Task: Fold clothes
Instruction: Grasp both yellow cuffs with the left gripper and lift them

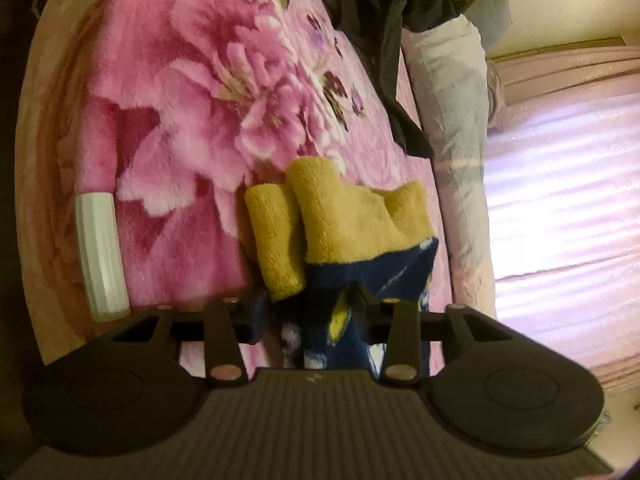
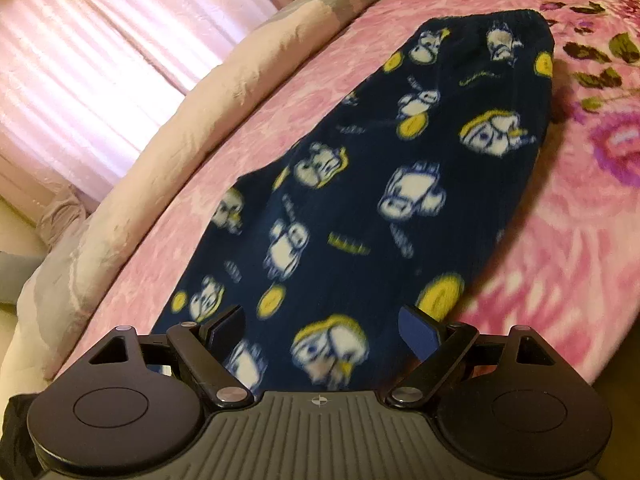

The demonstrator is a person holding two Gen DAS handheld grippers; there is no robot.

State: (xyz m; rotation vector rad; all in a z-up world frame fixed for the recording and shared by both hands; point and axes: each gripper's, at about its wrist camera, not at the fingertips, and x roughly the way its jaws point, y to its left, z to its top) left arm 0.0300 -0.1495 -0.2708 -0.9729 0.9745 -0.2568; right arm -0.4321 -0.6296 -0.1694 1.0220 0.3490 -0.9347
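Navy fleece pyjama trousers (image 2: 360, 200) with white cartoon figures and yellow spots lie stretched out on the pink floral blanket (image 2: 560, 240). My right gripper (image 2: 324, 332) is open, its jaws spread on either side of the near end of the trousers. In the left wrist view my left gripper (image 1: 308, 308) is shut on the navy fabric (image 1: 384, 272) just behind the yellow cuffs (image 1: 340, 216), which stick out ahead of the fingers over the blanket (image 1: 192, 120).
A white ribbed object (image 1: 100, 256) lies on the blanket at left. A dark garment (image 1: 384, 20) and a rolled pale quilt (image 1: 456, 128) run along the bed edge. The quilt also shows in the right wrist view (image 2: 192, 120). Pink curtains (image 2: 100, 60) hang behind.
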